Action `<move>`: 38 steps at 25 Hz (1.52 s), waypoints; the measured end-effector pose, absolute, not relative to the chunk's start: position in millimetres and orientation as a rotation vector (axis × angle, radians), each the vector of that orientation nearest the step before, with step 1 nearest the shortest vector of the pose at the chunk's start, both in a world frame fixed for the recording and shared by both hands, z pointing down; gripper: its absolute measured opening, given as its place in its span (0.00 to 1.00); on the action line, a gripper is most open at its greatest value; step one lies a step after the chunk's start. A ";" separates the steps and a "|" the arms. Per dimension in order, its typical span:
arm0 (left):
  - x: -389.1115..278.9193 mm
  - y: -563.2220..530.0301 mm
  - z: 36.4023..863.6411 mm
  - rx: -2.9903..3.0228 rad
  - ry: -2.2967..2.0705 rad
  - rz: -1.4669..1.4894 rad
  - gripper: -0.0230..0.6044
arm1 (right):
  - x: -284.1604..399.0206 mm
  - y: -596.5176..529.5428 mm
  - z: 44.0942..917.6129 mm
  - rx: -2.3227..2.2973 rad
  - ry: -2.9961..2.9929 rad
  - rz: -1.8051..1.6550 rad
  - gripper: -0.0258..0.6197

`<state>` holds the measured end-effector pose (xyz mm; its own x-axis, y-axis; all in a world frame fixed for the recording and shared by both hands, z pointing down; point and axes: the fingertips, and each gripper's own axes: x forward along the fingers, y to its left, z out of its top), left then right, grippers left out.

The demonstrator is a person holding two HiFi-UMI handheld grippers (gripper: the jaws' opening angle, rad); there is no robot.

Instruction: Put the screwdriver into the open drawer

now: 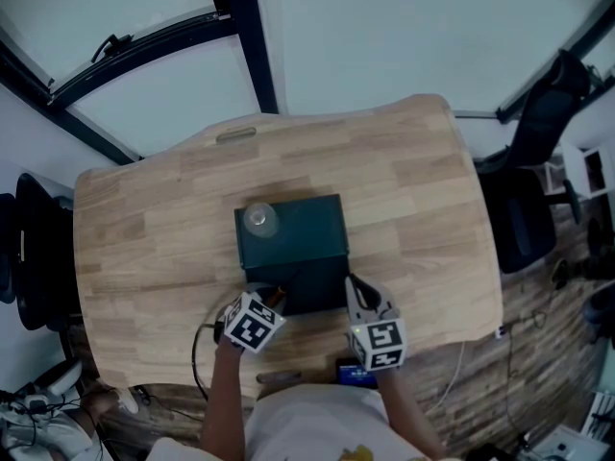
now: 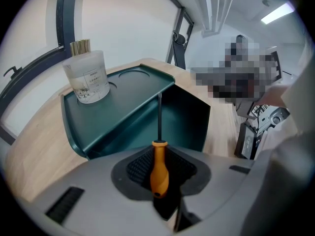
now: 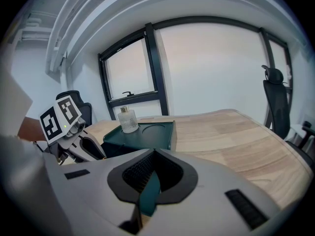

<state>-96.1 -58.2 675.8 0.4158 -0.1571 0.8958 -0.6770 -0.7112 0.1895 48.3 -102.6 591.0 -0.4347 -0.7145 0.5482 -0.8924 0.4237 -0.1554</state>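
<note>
A dark green drawer box (image 1: 293, 230) stands mid-table, its open drawer (image 1: 312, 294) facing me. My left gripper (image 1: 258, 307) is shut on the orange-handled screwdriver (image 2: 159, 173). The thin black shaft (image 2: 159, 114) points over the open drawer cavity (image 2: 184, 119). My right gripper (image 1: 357, 301) sits at the drawer's front right corner. In the right gripper view, this gripper (image 3: 147, 186) is shut on a teal-green edge (image 3: 149, 196), apparently the drawer's front. The left gripper (image 3: 78, 149) shows at the left of that view.
A glass diffuser bottle (image 1: 259, 219) stands on the box's top, next to a round recess (image 2: 135, 73). A black office chair (image 1: 538, 161) is to the right of the wooden table (image 1: 154, 238), and a dark chair (image 1: 34, 248) to its left. A small dark device (image 1: 356, 373) lies at the near edge.
</note>
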 end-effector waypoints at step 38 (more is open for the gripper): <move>-86.5 -49.1 689.7 1.888 -0.412 1.575 0.15 | 52.7 -102.1 590.9 1.374 -2.282 0.635 0.04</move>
<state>-86.5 -49.1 689.7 0.2338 0.1567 0.9596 -0.6069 -0.7475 0.2700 52.7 -102.1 590.9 -0.4365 -0.7120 0.5500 -0.8937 0.4134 -0.1741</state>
